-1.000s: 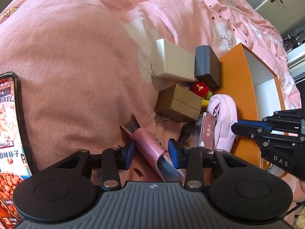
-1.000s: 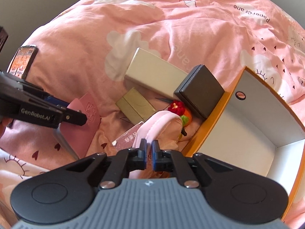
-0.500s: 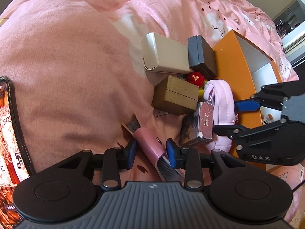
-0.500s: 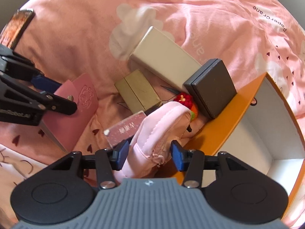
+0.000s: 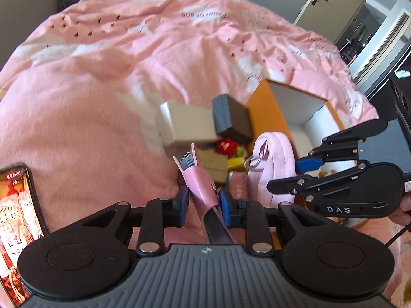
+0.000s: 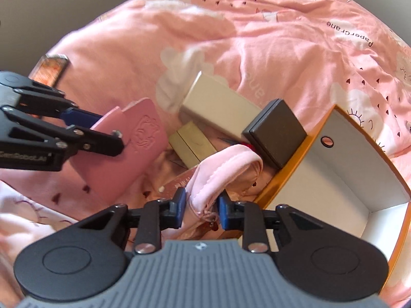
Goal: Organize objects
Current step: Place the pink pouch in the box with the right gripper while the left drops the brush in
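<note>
My left gripper (image 5: 203, 201) is shut on a pink sleeve holding a comb (image 5: 199, 182) and has it lifted off the bed; it shows as a flat pink case in the right wrist view (image 6: 128, 148). My right gripper (image 6: 201, 209) is shut on a pink pouch (image 6: 223, 172), also seen in the left wrist view (image 5: 272, 164). An orange open box with a white inside (image 6: 341, 169) lies on the bed at the right (image 5: 295, 113). Beside it lie a beige box (image 6: 218, 105), a dark grey box (image 6: 276, 131), a gold box (image 6: 191, 145) and a red toy (image 5: 227, 146).
A phone (image 5: 15, 220) lies on the pink duvet (image 5: 90, 102) at the left. A reddish card box (image 6: 179, 179) lies under the pouch. A door and a room opening stand at the far right in the left wrist view.
My left gripper has closed on the pink comb sleeve and raised it off the bed. My right gripper opened around the pink pouch, then closed on it.
</note>
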### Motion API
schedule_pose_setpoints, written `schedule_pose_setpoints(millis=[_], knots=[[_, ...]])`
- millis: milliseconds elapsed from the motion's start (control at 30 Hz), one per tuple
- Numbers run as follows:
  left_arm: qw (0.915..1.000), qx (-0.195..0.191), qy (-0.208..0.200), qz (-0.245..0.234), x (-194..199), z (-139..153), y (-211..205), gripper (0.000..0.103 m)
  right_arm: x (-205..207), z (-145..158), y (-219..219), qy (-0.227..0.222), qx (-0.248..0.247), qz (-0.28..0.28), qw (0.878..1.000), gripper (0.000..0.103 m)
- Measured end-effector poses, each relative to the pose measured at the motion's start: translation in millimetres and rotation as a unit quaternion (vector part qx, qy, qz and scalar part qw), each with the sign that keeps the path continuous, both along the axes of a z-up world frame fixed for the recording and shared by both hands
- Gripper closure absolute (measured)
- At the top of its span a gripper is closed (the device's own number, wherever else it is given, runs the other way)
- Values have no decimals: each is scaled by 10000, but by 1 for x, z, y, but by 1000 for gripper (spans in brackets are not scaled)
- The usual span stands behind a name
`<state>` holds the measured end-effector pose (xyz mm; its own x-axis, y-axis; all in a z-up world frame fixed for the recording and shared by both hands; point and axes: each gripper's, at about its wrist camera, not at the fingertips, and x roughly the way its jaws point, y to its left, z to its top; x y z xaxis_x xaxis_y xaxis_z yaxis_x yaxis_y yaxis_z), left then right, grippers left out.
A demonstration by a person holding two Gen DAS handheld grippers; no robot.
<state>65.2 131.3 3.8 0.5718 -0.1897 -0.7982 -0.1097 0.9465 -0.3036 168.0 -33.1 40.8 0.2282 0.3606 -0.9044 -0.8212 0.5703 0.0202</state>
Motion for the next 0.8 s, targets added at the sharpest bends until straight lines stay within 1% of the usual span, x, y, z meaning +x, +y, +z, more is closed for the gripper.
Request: schedule_pose_setpoints(millis=[133, 267, 367, 433, 500, 567, 633, 800], knots=[[9991, 19, -408, -130, -1, 28, -11, 74, -9, 34, -23, 46, 527, -29, 9986, 75], [9953, -93, -860, -425, 3, 57, -31, 74, -18, 72, -52, -52, 932, 1, 9956, 75], [9913, -147, -1085, -728, 9, 74, -52, 74, -21, 94, -77, -138, 1076, -35, 9941, 75], [9891, -165, -1140, -916, 14, 81, -69, 74, -23, 100, -93, -241, 1006, -77, 9946, 75], [9870, -167, -1141, -1118, 19, 81, -86, 74, -20, 98, -106, -249, 854, -141, 9959, 75], [9859, -201, -1039, -1298, 26, 77, -103, 74, -15, 87, -120, -100, 728, -237, 9970, 75], [9857, -186, -869, -1432, 33, 68, -118, 74, -7, 74, -131, 110, 703, -315, 9970, 75], [9858, 56, -373, -1639, 45, 44, -141, 74, 10, 37, -146, 588, 764, -297, 9949, 75]])
